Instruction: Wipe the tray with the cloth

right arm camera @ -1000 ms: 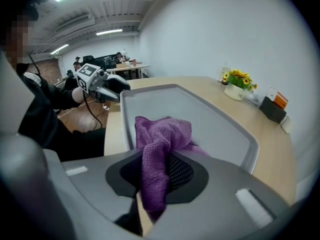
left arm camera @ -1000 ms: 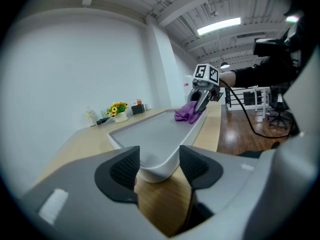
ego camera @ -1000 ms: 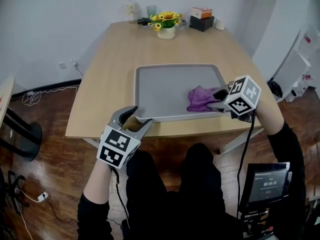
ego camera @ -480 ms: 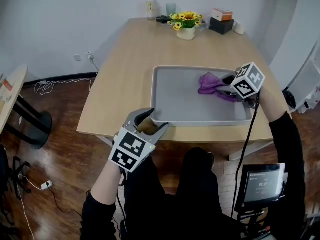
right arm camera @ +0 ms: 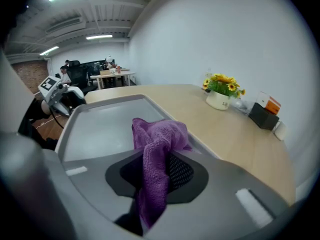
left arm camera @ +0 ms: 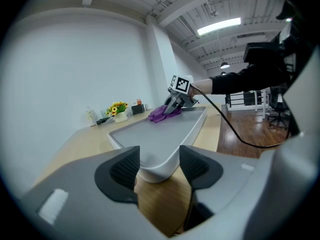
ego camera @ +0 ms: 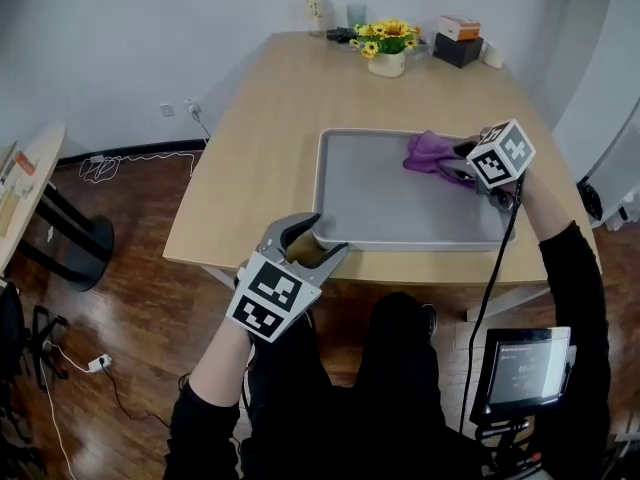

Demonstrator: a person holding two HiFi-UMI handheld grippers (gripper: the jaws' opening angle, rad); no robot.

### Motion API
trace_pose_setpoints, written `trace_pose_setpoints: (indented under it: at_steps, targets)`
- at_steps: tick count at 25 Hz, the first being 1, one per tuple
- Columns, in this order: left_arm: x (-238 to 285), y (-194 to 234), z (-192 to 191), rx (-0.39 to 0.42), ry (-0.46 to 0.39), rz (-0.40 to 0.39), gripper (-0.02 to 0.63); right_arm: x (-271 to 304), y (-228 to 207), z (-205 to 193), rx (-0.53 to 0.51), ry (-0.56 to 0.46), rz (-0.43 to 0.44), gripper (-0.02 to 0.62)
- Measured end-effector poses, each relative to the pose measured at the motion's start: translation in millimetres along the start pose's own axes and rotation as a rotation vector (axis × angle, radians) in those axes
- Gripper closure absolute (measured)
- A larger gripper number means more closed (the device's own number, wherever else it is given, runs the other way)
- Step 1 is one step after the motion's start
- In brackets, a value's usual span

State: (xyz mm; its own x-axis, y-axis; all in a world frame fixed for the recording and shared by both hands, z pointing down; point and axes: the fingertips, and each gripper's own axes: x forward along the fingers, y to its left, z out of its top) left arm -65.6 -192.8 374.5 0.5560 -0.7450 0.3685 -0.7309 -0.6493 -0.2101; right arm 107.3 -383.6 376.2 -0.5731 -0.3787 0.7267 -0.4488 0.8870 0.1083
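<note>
Right tongs clamp cloth; tray lies lengthwise across table.

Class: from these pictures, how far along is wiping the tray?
Done: the right gripper is shut on the cloth; the left gripper clamps the near corner of the tray. In hand: the cloth rests near the far right corner. Left: the remaining surface; no wiped patch shows.

Black sleeves, black cable, grey right gripper
</note>
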Motion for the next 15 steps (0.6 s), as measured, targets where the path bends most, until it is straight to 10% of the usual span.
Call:
trace_pose_setpoints:
  at_steps: [9,15]
  targets:
    - [-2.6,-0.9,-2.1,0.001,0.003,-0.001,0.371,-24.9,156.3,-8.5,-0.164,-0.029,0.289,0.517]
    - [-3.2,-1.7,3.8,0.003,0.002,0.003,0.371,-22.9,152.5,-3.7,-0.183,0.006,0.350,0.515]
